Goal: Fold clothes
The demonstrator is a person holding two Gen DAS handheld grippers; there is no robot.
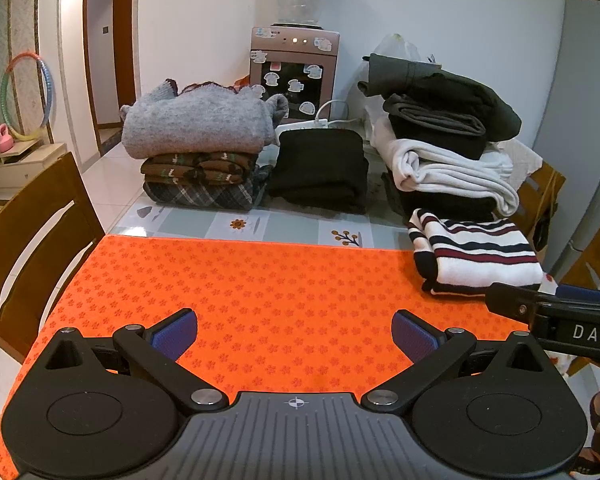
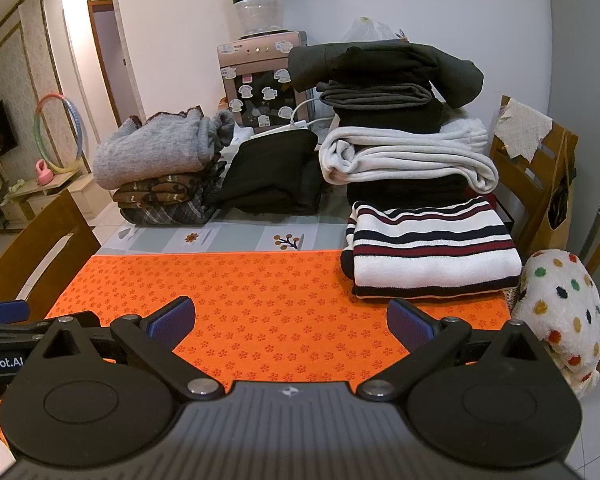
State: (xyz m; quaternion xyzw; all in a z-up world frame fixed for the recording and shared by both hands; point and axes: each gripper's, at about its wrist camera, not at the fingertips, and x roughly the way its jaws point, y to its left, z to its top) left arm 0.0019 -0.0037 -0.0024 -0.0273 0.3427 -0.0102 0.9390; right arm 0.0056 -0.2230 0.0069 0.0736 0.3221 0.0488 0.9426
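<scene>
While hovering over the orange mat [image 1: 260, 280], left hand-held gripper [image 1: 295, 338] and right hand-held gripper [image 2: 291, 326] with jaws spread wide, gripping nothing. Just beyond, at the mat's far right corner on the bench [image 1: 284, 226], a folded striped sweater [image 2: 432, 248]. Farther back, stacked along the wall: grey sweater [image 1: 196, 124] over patterned knits, black garment [image 1: 320, 168], white and dark clothes [image 2: 408, 156].

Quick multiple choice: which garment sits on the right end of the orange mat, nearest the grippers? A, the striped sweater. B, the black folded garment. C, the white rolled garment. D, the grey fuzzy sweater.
A: the striped sweater lies folded with its near part on the right end of the orange mat, while the other folded garments sit farther back, off the mat.
</scene>
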